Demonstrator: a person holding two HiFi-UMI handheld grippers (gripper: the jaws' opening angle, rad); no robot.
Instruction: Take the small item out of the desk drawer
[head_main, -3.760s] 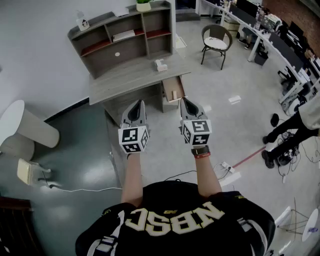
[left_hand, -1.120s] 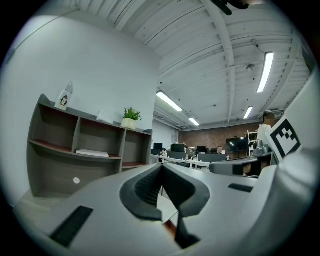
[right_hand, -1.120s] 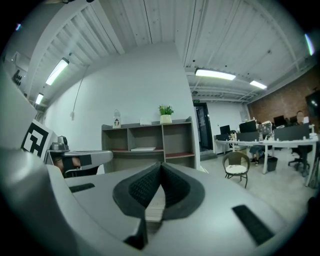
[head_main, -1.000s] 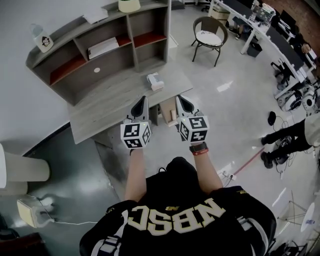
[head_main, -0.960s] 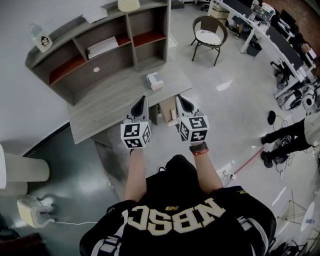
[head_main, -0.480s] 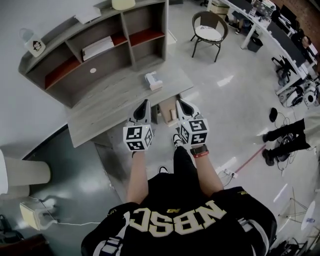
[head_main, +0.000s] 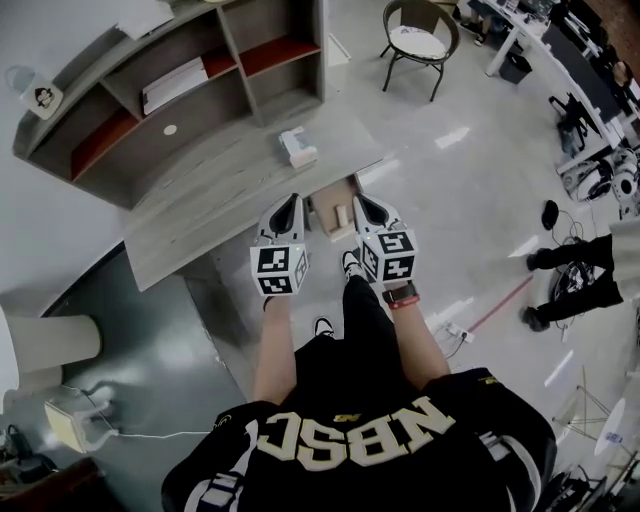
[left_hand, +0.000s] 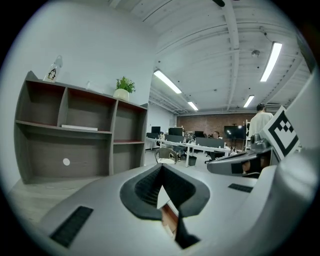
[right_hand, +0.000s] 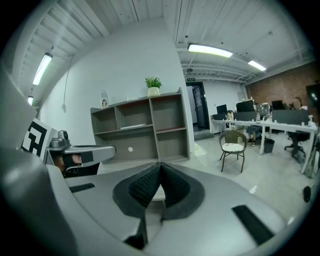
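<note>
The grey desk (head_main: 230, 185) has an open wooden drawer (head_main: 327, 222) under its right end. A small pale item (head_main: 343, 214) lies inside it. My left gripper (head_main: 290, 200) hangs over the desk's front edge, just left of the drawer. In its own view my left gripper (left_hand: 161, 168) has its jaws together with nothing between them. My right gripper (head_main: 358, 200) is at the drawer's right side, above it. There too my right gripper (right_hand: 160, 165) is shut and holds nothing. Neither gripper touches the drawer or the item.
A shelf unit (head_main: 150, 90) stands along the desk's back, with a tissue box (head_main: 297, 147) in front of it. A chair (head_main: 415, 40) stands on the floor to the right. A person (head_main: 585, 265) stands far right near cables.
The person holding the grippers has walked up to the desk. Both grippers, still shut and side by side, have come from over the floor to the desk's front edge and the drawer.
</note>
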